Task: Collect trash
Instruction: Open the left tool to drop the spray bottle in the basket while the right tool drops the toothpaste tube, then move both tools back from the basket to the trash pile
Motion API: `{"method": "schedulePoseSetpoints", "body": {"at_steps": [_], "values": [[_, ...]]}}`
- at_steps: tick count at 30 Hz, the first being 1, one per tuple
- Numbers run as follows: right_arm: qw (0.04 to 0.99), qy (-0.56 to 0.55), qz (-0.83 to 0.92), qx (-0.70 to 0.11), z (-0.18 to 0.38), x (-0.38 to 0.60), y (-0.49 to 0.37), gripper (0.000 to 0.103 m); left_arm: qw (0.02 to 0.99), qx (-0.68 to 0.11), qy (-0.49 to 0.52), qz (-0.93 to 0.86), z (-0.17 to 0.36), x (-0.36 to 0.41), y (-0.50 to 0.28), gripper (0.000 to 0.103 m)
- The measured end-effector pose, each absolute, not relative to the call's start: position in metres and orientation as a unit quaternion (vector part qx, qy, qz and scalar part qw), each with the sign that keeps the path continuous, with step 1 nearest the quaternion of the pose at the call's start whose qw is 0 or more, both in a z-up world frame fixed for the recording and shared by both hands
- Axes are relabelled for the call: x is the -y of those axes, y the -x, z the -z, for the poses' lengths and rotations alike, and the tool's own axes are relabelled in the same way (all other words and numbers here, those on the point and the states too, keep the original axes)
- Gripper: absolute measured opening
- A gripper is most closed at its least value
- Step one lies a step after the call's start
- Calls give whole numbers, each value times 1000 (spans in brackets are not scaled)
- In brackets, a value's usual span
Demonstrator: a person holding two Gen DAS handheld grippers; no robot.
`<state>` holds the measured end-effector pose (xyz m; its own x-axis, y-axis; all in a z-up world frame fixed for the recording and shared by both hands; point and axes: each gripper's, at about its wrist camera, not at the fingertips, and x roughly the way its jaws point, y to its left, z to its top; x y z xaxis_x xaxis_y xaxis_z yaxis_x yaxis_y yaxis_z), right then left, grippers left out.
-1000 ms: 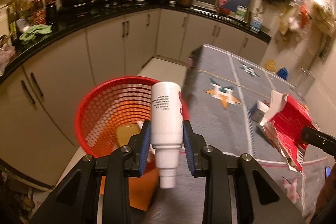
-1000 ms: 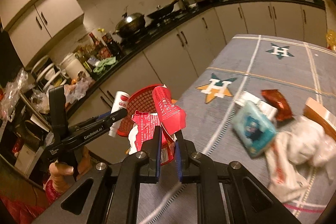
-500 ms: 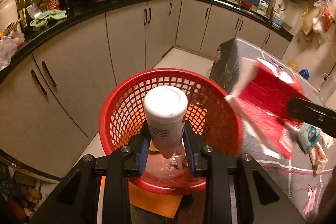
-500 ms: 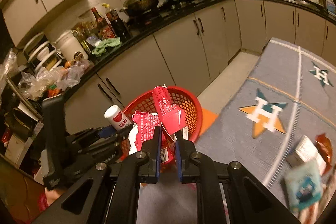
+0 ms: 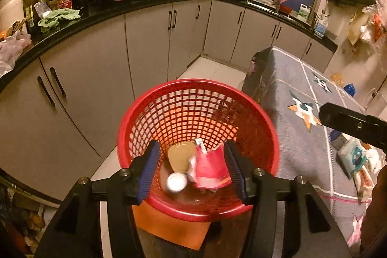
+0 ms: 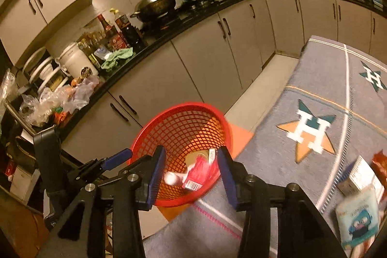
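The table (image 5: 302, 137), covered with a grey star-pattern cloth (image 6: 314, 93), stands beside the red mesh basket (image 5: 193, 91). The basket rests on the floor over an orange sheet (image 5: 169, 229), just beside the table's corner and in front of the cabinet doors (image 5: 145, 40).

Basket contents, largest first:
1. A red torn carton (image 5: 210, 168), lying against the right inner wall, barcode end visible from the right wrist view.
2. A tan round lid (image 5: 180, 158), just left of the carton.
3. A white bottle (image 5: 176, 181), blurred, lying below the lid and touching the carton's lower left edge.

On the table, near the right edge of both views: a blue-printed tissue pack (image 6: 358, 221), a small white box (image 6: 360, 173) and a red wrapper (image 6: 379, 163).

Left gripper (image 5: 193, 168): jaws spread wide, nothing between them, positioned over the basket. Right gripper (image 6: 191, 171): jaws likewise spread and empty, aimed into the basket.
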<state>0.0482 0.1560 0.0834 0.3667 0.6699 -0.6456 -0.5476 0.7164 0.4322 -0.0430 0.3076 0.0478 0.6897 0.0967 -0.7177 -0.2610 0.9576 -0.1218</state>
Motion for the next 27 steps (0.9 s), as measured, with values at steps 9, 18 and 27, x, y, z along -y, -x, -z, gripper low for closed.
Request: {"method": "schedulePoseSetpoints", "body": {"at_steps": [9, 18, 27], "values": [[826, -91, -364, -420, -82, -102, -8, 48, 923, -364, 86, -86, -64, -262, 64, 58], [836, -126, -344, -409, -78, -39, 26, 48, 927, -369, 48, -47, -62, -194, 71, 60], [847, -155, -310, -403, -69, 29, 46, 48, 927, -374, -5, -17, -57, -134, 74, 60]]}}
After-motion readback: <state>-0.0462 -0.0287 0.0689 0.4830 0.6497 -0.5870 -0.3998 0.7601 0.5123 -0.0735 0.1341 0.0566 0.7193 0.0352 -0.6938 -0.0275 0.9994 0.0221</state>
